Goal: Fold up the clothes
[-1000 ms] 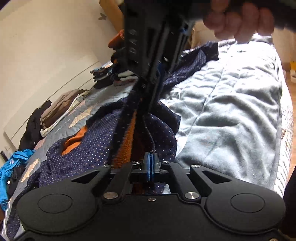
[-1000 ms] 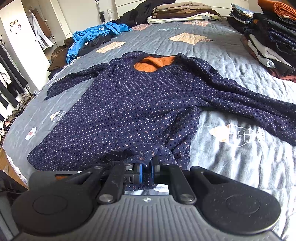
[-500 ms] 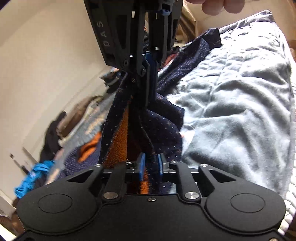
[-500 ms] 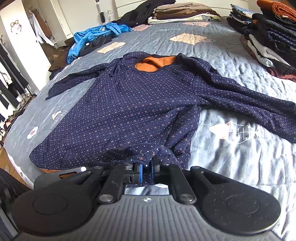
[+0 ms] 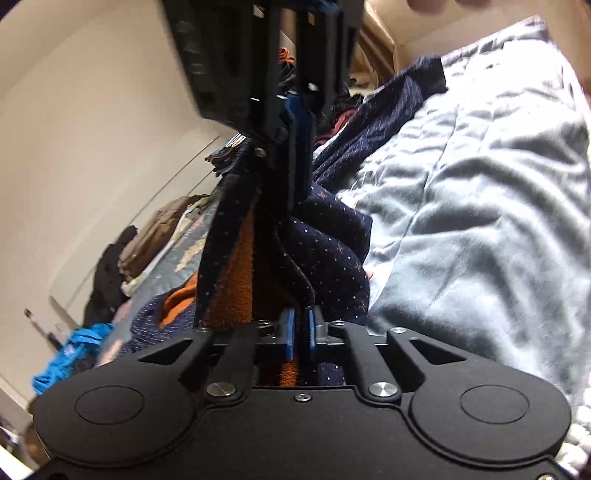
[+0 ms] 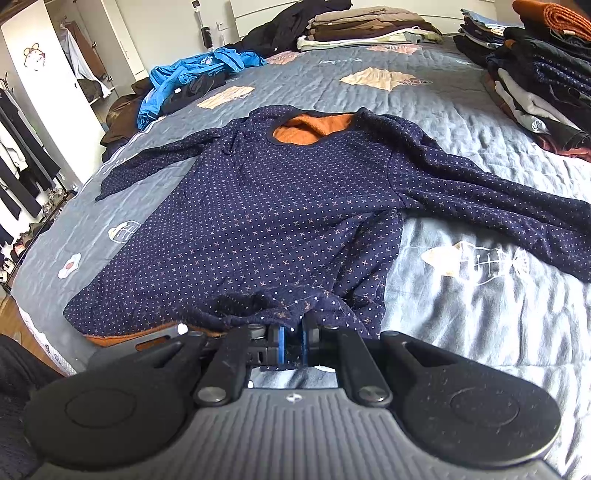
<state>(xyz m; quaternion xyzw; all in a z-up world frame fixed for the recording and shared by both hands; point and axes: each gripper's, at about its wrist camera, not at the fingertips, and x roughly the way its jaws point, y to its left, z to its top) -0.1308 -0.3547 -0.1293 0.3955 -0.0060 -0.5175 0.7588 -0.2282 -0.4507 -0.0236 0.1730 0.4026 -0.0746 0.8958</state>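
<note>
A navy dotted shirt (image 6: 280, 206) with orange lining lies flat on the bed, collar at the far end, both sleeves spread out. My right gripper (image 6: 293, 343) is shut on the bunched near hem. In the left wrist view, my left gripper (image 5: 301, 332) is shut on a fold of the same shirt (image 5: 332, 251), its orange lining showing beside the pads. The right gripper (image 5: 291, 155) hangs directly ahead of it, clamped on the same stretch of hem, which runs taut between the two.
The grey quilted bed cover (image 6: 461, 110) carries folded stacks at the right (image 6: 535, 92) and at the back (image 6: 369, 26), plus a blue garment (image 6: 192, 74). A pale blue blanket (image 5: 480, 221) lies beside the shirt. Hanging clothes (image 6: 14, 155) stand past the bed's left edge.
My left gripper has risen and closed in on the right gripper, which now fills more of its view. The shirt on the bed has barely shifted.
</note>
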